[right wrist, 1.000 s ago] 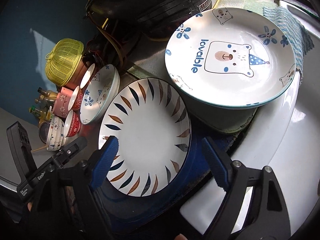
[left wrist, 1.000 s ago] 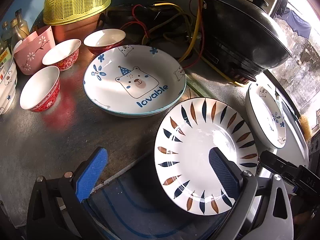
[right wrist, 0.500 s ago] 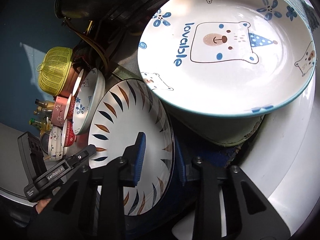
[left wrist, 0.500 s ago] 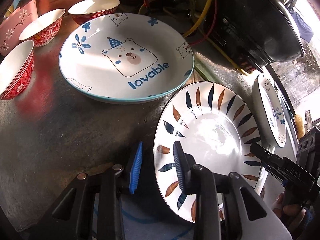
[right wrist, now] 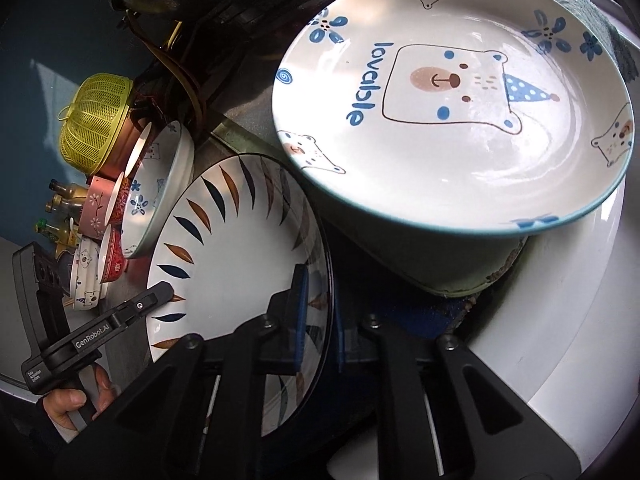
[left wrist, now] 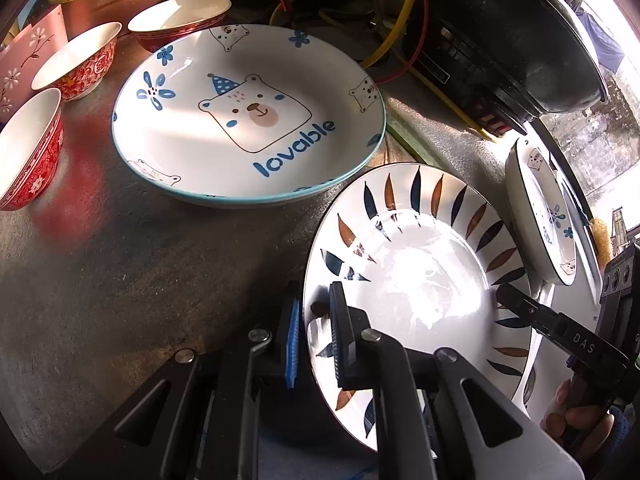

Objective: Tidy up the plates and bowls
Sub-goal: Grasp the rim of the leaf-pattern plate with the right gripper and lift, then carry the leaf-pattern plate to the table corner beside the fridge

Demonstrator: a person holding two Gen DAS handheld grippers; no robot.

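Observation:
A white plate with blue and brown leaf marks [left wrist: 420, 280] lies on the dark counter, also seen as the leaf plate [right wrist: 224, 248] in the right wrist view. My left gripper [left wrist: 314, 320] has its jaws closing, with the plate's near-left rim between them and the pads pressing on it. My right gripper [right wrist: 320, 312] is shut on the opposite rim. A bear plate marked "lovable" [left wrist: 248, 120] sits behind it. A second bear plate [right wrist: 460, 120] rests on a pale green vessel [right wrist: 440, 276]. Red bowls [left wrist: 76, 60] stand at the far left.
A black wok on a cooker [left wrist: 500, 28] and tangled cables [left wrist: 360, 20] fill the back. A yellow mesh cover [right wrist: 96, 128], a pink cup [left wrist: 24, 60] and bottles [right wrist: 60, 200] stand by the bowls. A white curved surface [right wrist: 560, 340] lies to the right.
Both grippers came down closer to the leaf plate. Their jaws went from wide open to closed on its opposite rims.

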